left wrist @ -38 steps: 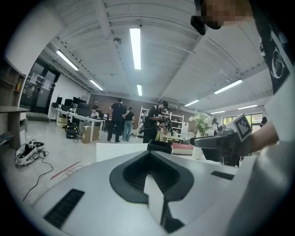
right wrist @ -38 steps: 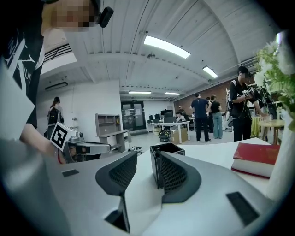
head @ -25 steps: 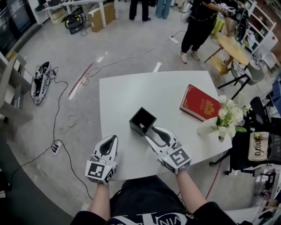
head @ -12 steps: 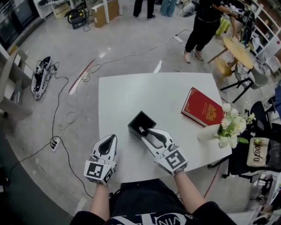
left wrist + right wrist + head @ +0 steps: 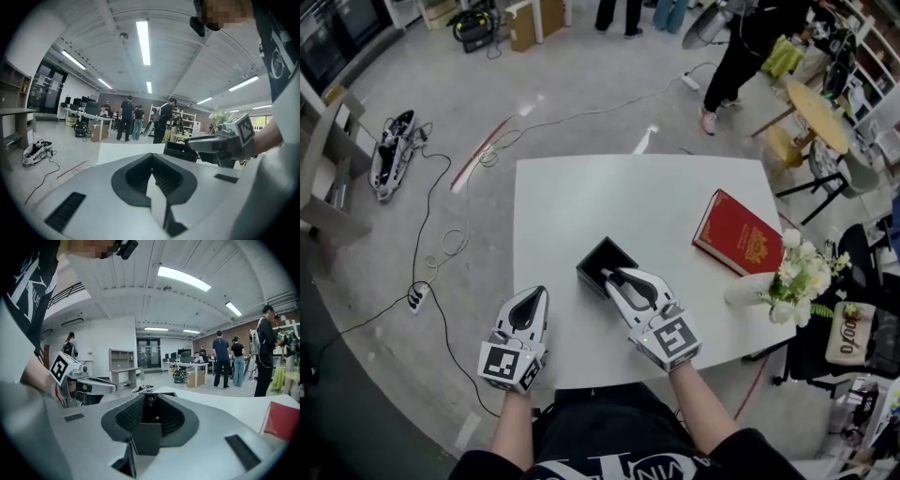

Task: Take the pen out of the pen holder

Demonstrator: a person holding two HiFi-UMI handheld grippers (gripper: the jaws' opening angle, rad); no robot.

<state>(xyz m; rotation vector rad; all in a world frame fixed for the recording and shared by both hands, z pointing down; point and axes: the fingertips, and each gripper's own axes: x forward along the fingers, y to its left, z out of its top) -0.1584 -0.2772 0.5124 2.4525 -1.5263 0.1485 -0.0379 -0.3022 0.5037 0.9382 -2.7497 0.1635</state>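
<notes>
Pen holder (image 5: 590, 254): a black square box, open at the top, standing on the white table (image 5: 609, 192) a little in from the near edge.
Pen (image 5: 149, 402): upright in the holder. Its dark round top end shows in the right gripper view, right at the jaw tips.
Right gripper (image 5: 610, 276): its tips are at the holder's near rim. The body slants from the person's right toward the holder and is tipped slightly nose-down, close to level.
Right jaws: closing, with the pen's top end between the ribbed pads. No view shows whether the pads are pressing on it yet.
Right forearm (image 5: 701, 405): bare, reaching forward from the body and angled inward over the table's near edge.
Left gripper (image 5: 535, 293): at the table's near-left edge, well apart from the holder. It points straight away from the person and dips slightly at the nose.
Left jaws: pressed together with nothing between them, as the left gripper view shows.
Left forearm (image 5: 512, 431): bare and held nearly straight ahead, below the table edge in the head view.
Cross view: the left gripper view shows the right gripper level beside the holder.
Red book (image 5: 737, 232): lies flat on the table's right side, away from both grippers.
White flowers (image 5: 802, 274): at the table's right edge, beyond the book.
</notes>
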